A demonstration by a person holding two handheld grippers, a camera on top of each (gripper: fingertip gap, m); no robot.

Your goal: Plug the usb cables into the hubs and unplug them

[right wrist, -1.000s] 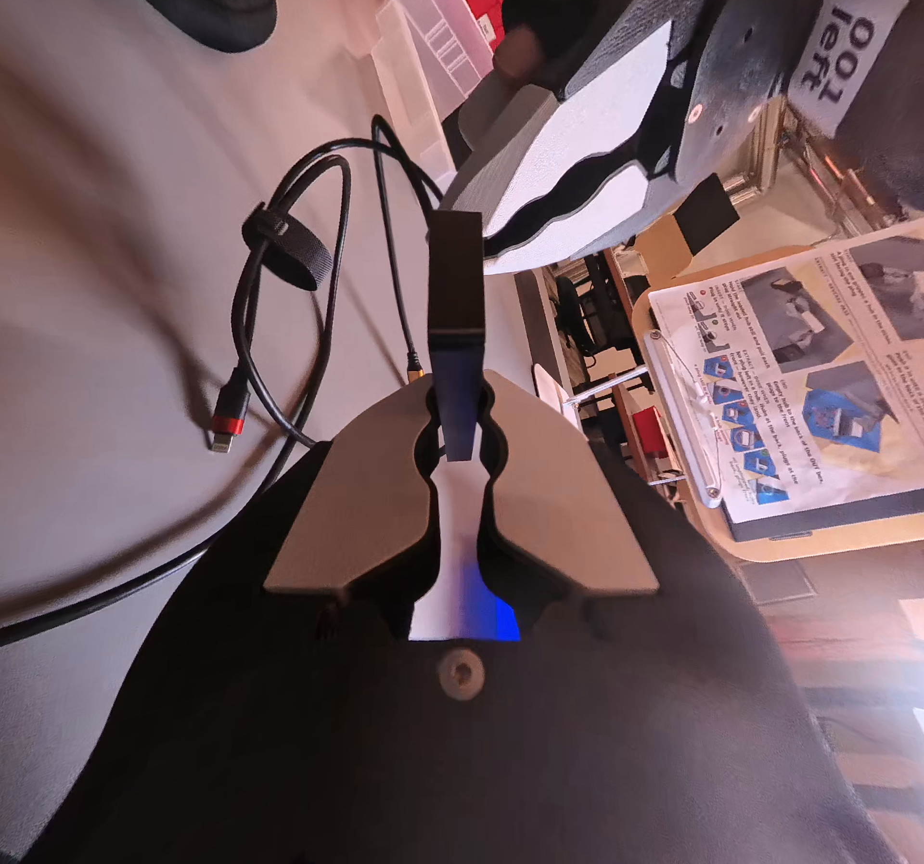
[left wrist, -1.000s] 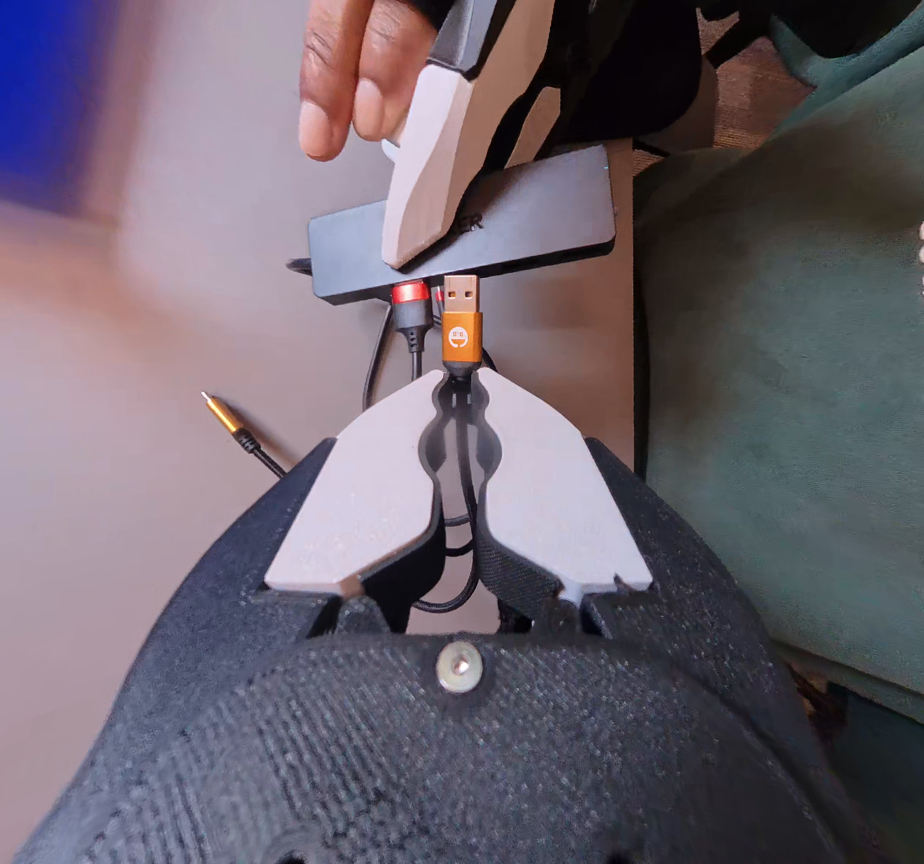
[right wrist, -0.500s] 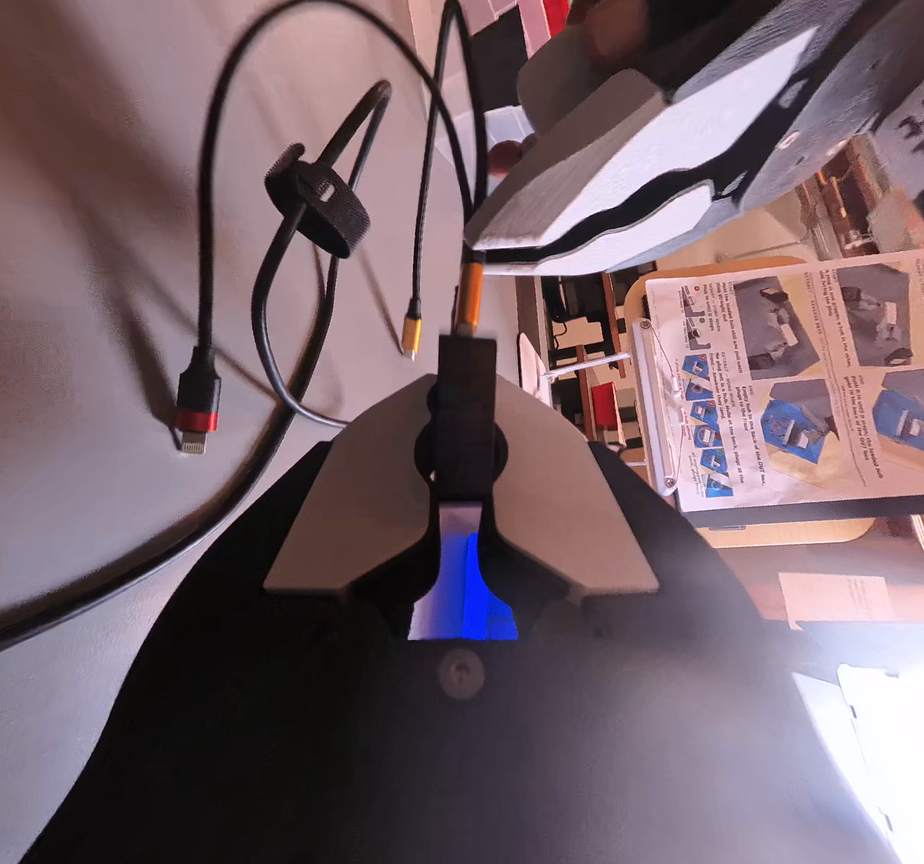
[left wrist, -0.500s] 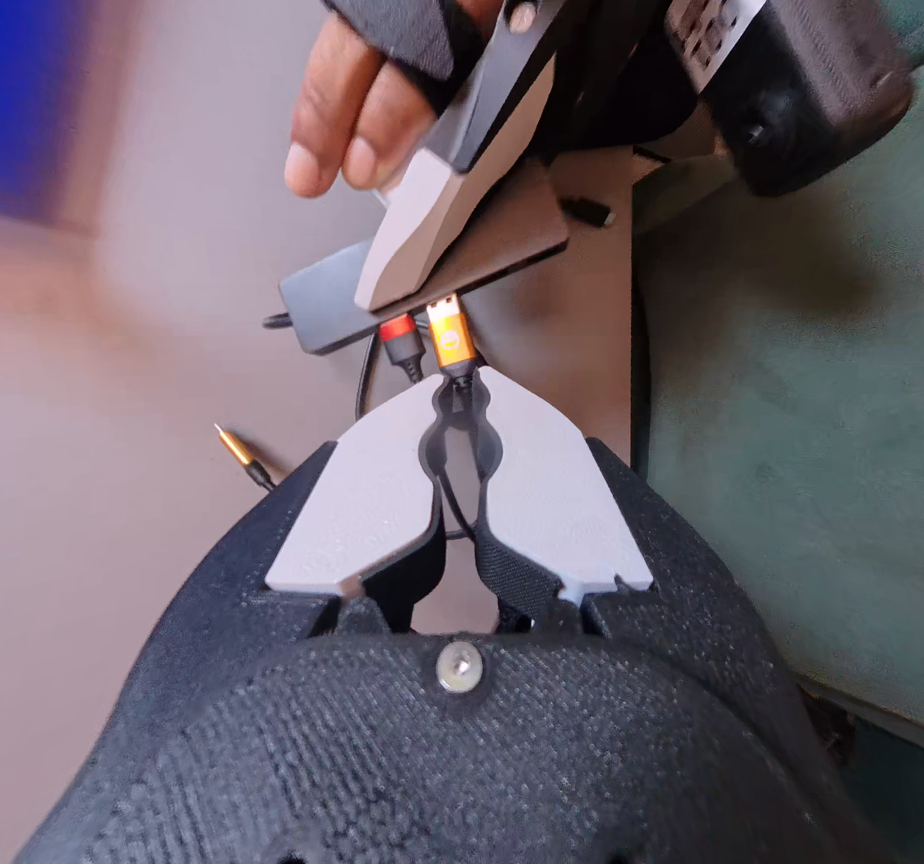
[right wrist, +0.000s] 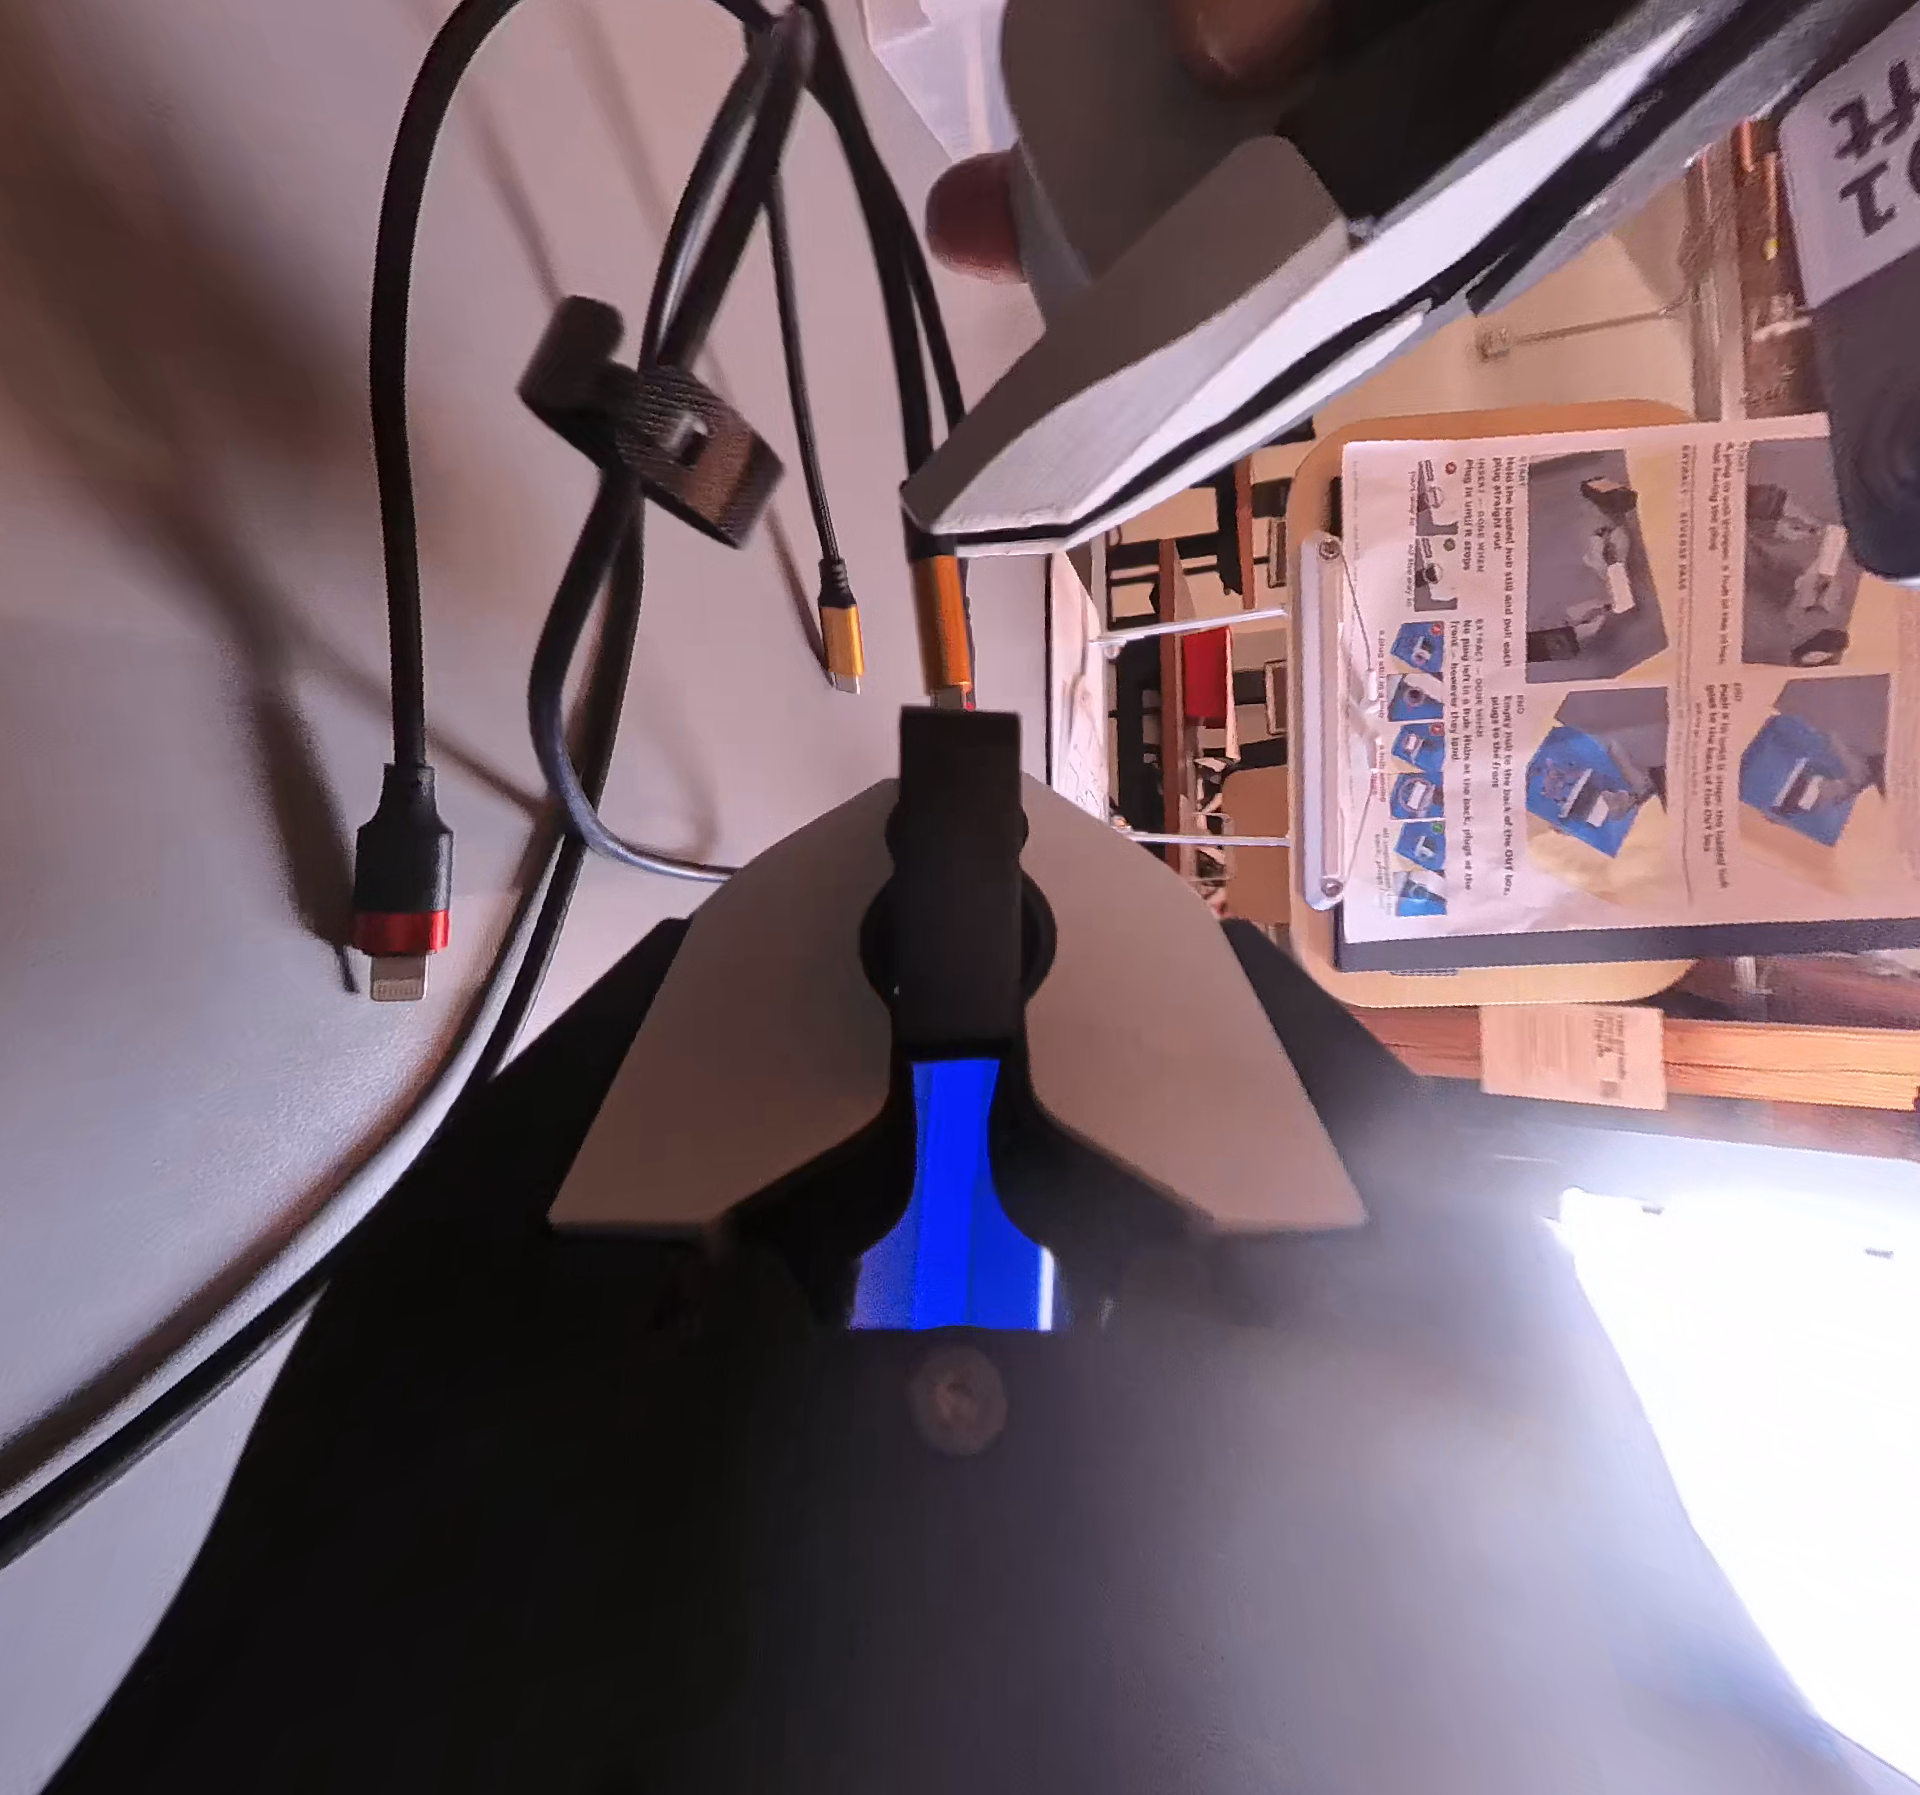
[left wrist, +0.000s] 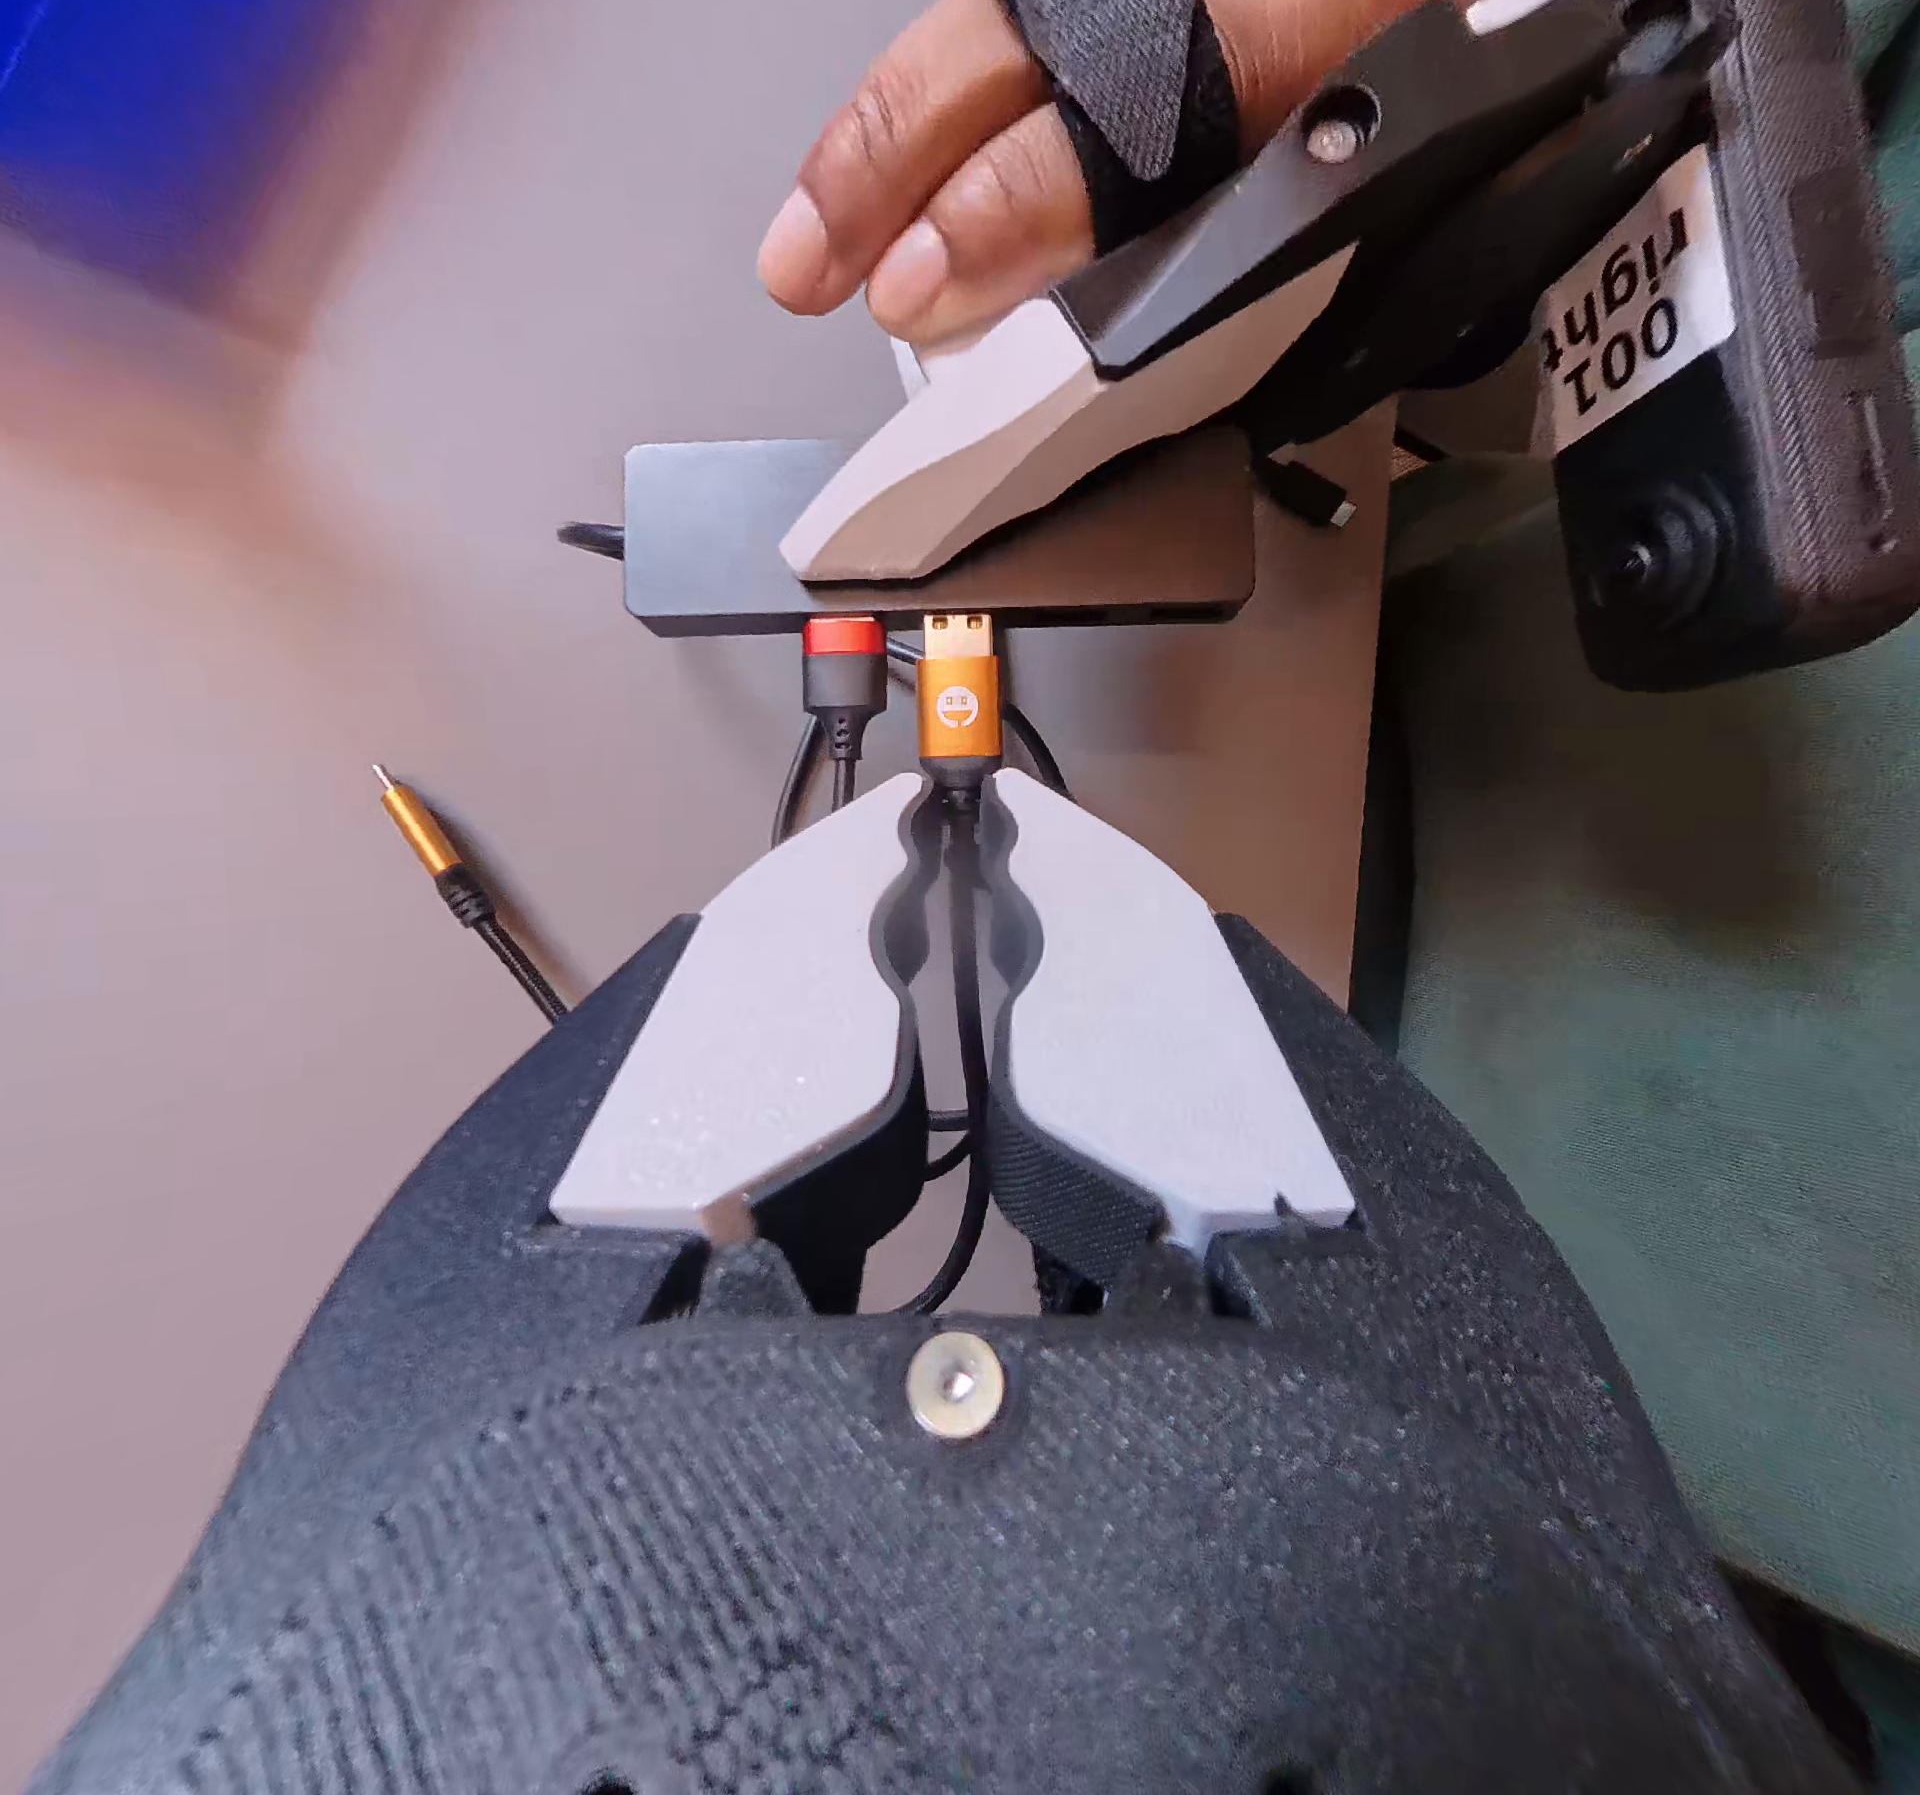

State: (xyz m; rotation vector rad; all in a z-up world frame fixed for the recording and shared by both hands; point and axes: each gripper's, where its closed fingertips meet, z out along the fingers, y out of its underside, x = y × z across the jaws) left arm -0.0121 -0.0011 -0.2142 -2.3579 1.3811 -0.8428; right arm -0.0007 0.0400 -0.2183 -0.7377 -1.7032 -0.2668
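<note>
In the left wrist view my left gripper (left wrist: 958,787) is shut on a black cable just behind its orange USB-A plug (left wrist: 958,706). The plug's metal tip meets the front edge of a dark grey hub (left wrist: 707,530), with most of the metal still showing. A red-and-black plug (left wrist: 844,665) sits in the port beside it. My right gripper (right wrist: 956,795) is shut on the hub (right wrist: 956,872), holding it edge-on. In that view the orange plug (right wrist: 943,623) touches the hub's far end under my left gripper (right wrist: 935,519).
On the grey table lie a small orange connector (right wrist: 842,633), a red-and-black connector (right wrist: 400,888) and looped black cables with a strap (right wrist: 675,446). A clipboard with a printed sheet (right wrist: 1558,685) stands beyond the table edge. A person's green sleeve (left wrist: 1662,914) is to the right. The grippers' ends are close to 4 cm from one another.
The hub was tilted half a second ago and now lies level in the left wrist view. The orange plug has closed onto the hub's edge. The right gripper has rotated.
</note>
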